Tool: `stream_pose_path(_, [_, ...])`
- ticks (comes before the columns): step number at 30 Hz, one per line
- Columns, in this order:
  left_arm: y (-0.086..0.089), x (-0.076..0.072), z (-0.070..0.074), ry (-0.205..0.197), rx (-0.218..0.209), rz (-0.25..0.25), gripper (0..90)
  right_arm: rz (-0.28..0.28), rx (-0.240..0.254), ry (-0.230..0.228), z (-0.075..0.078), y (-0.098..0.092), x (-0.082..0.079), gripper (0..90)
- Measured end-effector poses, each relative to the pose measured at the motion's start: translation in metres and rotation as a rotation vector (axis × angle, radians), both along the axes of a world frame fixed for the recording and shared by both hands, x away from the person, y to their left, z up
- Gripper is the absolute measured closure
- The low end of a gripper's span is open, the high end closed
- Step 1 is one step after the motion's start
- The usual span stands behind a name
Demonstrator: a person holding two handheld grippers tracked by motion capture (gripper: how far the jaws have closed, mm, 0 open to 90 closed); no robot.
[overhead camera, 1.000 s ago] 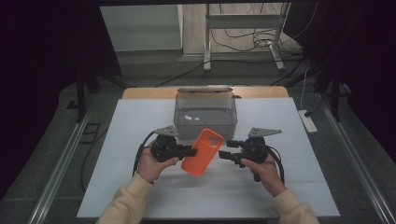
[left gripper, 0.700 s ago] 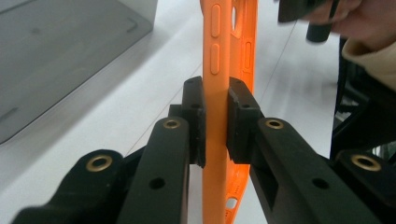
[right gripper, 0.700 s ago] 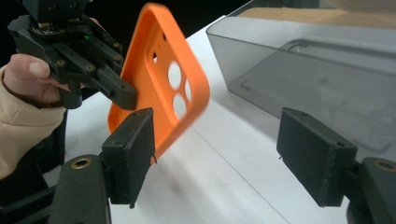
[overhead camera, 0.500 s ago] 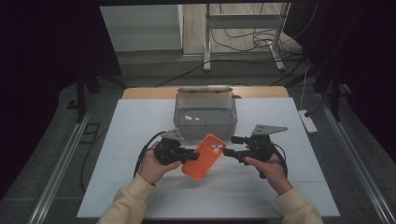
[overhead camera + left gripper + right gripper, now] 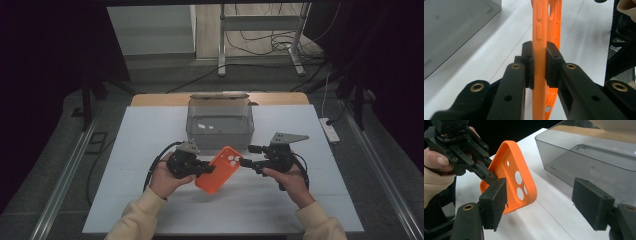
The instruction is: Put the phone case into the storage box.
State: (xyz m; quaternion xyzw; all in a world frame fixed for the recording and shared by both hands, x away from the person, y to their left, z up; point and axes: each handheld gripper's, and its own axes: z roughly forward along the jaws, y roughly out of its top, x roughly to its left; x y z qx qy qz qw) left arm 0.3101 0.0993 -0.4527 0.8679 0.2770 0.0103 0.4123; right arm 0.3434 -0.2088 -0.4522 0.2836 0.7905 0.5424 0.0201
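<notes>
The case (image 5: 221,169), an orange phone case, sits clamped in your left gripper (image 5: 204,169): in the left gripper view both pads press flat on its two faces, with the case (image 5: 540,50) standing on edge between them and its side buttons facing the camera. You hold it above the white table (image 5: 140,145), tilted, just in front of the grey bin (image 5: 220,122). The camera cut-outs sit at the end nearest the bin, and in the right gripper view they face your right gripper, where the case (image 5: 519,170) leans up from lower left to upper right.

Your right gripper (image 5: 248,155) has its jaws wide apart and grips nothing. Its tips point at the case's upper right edge, very near it; in its own view the left pad (image 5: 495,202) lies in front of the case's lower edge, and you cannot tell whether it touches. The bin (image 5: 599,157) stands just behind, lid off, apart from the case.
</notes>
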Motion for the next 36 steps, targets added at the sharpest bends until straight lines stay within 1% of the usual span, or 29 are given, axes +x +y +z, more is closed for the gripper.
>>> stream_pose_path(3, [-0.001, 0.000, 0.001, -0.004, 0.003, -0.001, 80.0, -0.001, 0.000, 0.000, 0.000, 0.000, 0.000, 28.5])
stream_pose_path(5, [-0.001, -0.001, 0.002, -0.007, 0.015, 0.002, 80.0, -0.001, -0.001, -0.002, 0.000, -0.001, 0.000, 28.6])
stream_pose_path(9, [0.000, -0.003, 0.006, -0.015, 0.026, 0.011, 80.0, -0.005, 0.000, 0.003, -0.001, -0.004, -0.002, 28.6])
stream_pose_path(15, [0.002, -0.004, 0.011, -0.017, 0.022, 0.028, 80.0, -0.007, -0.001, 0.007, -0.004, -0.006, -0.004, 28.5])
stream_pose_path(20, [0.001, -0.002, 0.015, -0.014, 0.025, 0.039, 80.0, -0.016, -0.009, 0.002, -0.006, -0.011, -0.008, 28.3])
stream_pose_path(23, [0.000, 0.000, 0.021, -0.016, 0.032, 0.043, 80.0, -0.024, -0.009, -0.003, -0.008, -0.015, -0.009, 28.2])
stream_pose_path(25, [0.001, 0.002, 0.024, -0.015, 0.035, 0.049, 80.0, -0.028, -0.018, -0.008, -0.009, -0.017, -0.010, 28.1])
stream_pose_path(26, [0.000, 0.002, 0.026, -0.016, 0.035, 0.053, 80.0, -0.029, -0.024, -0.018, -0.010, -0.018, -0.010, 28.1])
stream_pose_path(33, [0.001, 0.007, 0.036, -0.016, 0.042, 0.066, 80.0, -0.052, -0.042, -0.035, -0.014, -0.026, -0.012, 27.8])
stream_pose_path(36, [0.002, 0.009, 0.039, -0.012, 0.041, 0.073, 80.0, -0.060, -0.050, -0.033, -0.017, -0.028, -0.012, 27.7])
